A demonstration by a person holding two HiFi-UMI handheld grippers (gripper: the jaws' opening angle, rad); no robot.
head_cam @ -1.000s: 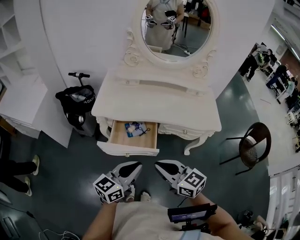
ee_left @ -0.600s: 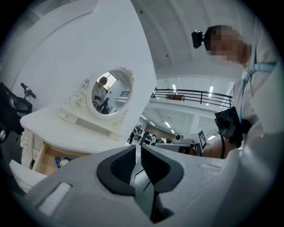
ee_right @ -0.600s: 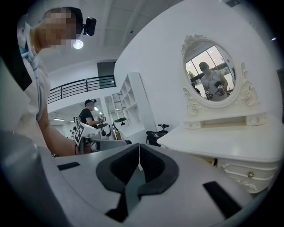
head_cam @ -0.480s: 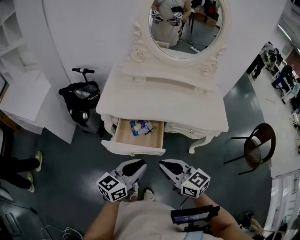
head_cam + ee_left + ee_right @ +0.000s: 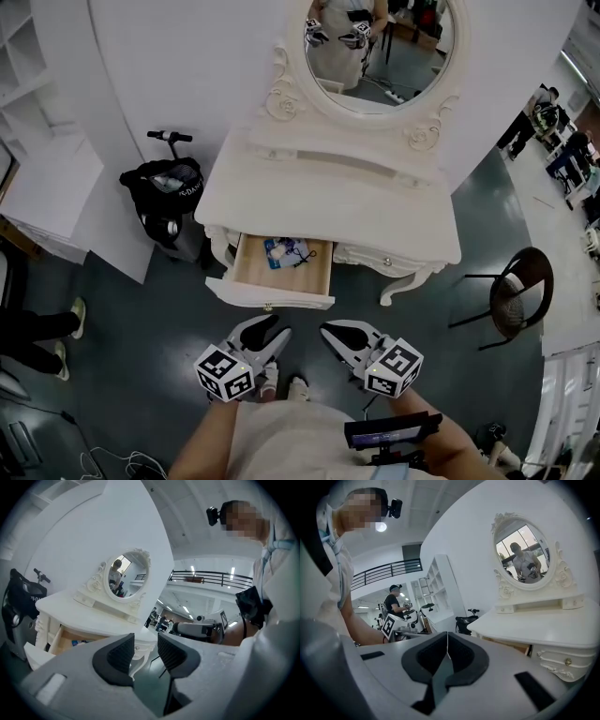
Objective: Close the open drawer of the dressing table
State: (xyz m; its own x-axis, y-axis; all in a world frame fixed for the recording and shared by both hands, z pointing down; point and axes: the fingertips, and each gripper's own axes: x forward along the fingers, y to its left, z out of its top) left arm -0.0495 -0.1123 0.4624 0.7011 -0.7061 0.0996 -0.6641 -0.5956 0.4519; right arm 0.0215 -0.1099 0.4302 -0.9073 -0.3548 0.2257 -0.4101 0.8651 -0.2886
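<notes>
- Drawer [image 5: 255,270]: one, pulled open under the left half of the one white dressing table [image 5: 328,197], its wooden floor showing. One blue-and-white packet [image 5: 284,251] lies inside, toward the back.
- One more drawer front sits just to its right, shut, with a single small knob [image 5: 386,262].
- Two grippers hang side by side in front of the table, both apart from the open drawer and touching nothing.
- Left gripper [image 5: 272,326]: jaws opening, a clear gap between the two ribbed pads [image 5: 121,654] and nothing in it (only floor and a table leg show behind).
- Right gripper [image 5: 327,329]: jaws pressed together, empty.
- One oval mirror [image 5: 380,47] stands above the tabletop.
- One dark chair [image 5: 511,295] stands off to the table's right and one black scooter [image 5: 164,192] to its left.
</notes>
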